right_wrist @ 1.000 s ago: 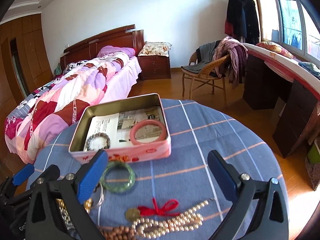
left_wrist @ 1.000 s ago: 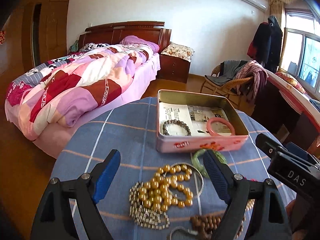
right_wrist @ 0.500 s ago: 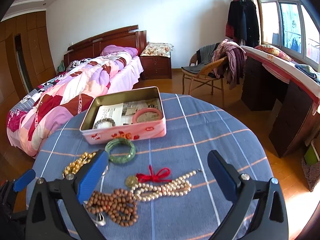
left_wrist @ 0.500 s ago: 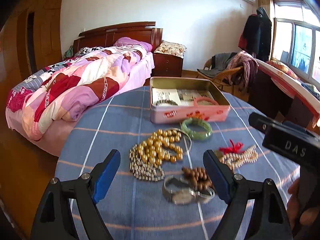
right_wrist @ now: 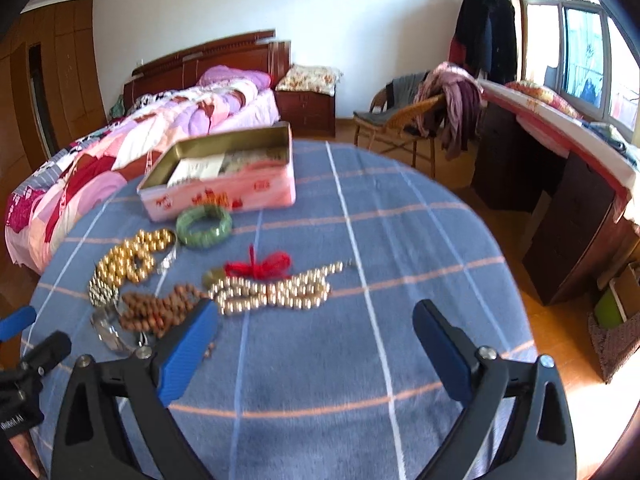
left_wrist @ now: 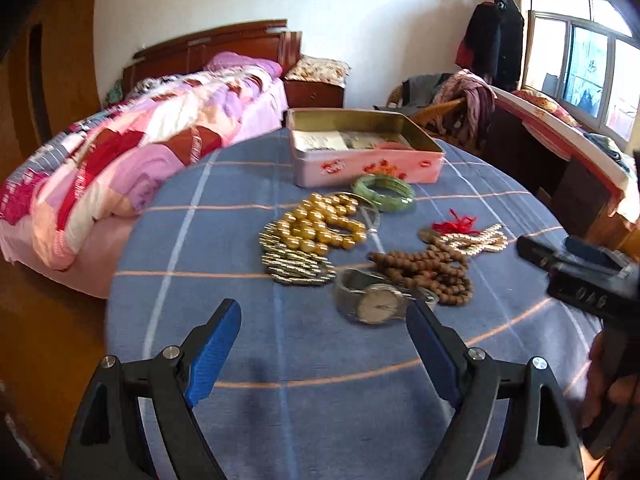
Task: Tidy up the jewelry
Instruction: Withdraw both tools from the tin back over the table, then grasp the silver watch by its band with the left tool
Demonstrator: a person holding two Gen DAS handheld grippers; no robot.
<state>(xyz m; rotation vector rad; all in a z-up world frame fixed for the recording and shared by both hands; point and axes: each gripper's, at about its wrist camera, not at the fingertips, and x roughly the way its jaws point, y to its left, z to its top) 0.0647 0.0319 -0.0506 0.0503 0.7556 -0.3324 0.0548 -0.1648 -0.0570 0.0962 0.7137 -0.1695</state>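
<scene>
A pink open tin box (left_wrist: 366,168) (right_wrist: 224,196) stands at the far side of the round blue-clothed table (left_wrist: 248,336) (right_wrist: 400,264). In front of it lie a green bangle (left_wrist: 383,192) (right_wrist: 204,226), gold bead strands (left_wrist: 320,226) (right_wrist: 128,258), a small silver bead chain (left_wrist: 298,266), a brown bead strand (left_wrist: 424,272) (right_wrist: 160,310), a pearl strand with a red tassel (left_wrist: 466,236) (right_wrist: 272,288) and a silver watch (left_wrist: 374,302) (right_wrist: 114,330). My left gripper (left_wrist: 324,346) is open and empty, near the watch. My right gripper (right_wrist: 316,344) is open and empty, just nearer than the pearl strand.
A bed with a patchwork quilt (left_wrist: 132,148) stands behind left of the table. A wicker chair with clothes (right_wrist: 416,120) and a dark desk (right_wrist: 560,184) stand to the right. The other gripper shows at the right edge of the left wrist view (left_wrist: 580,276).
Both grippers have drawn back from the tin box toward the table's near side, so all the jewelry now lies ahead of them. Both stayed open and empty.
</scene>
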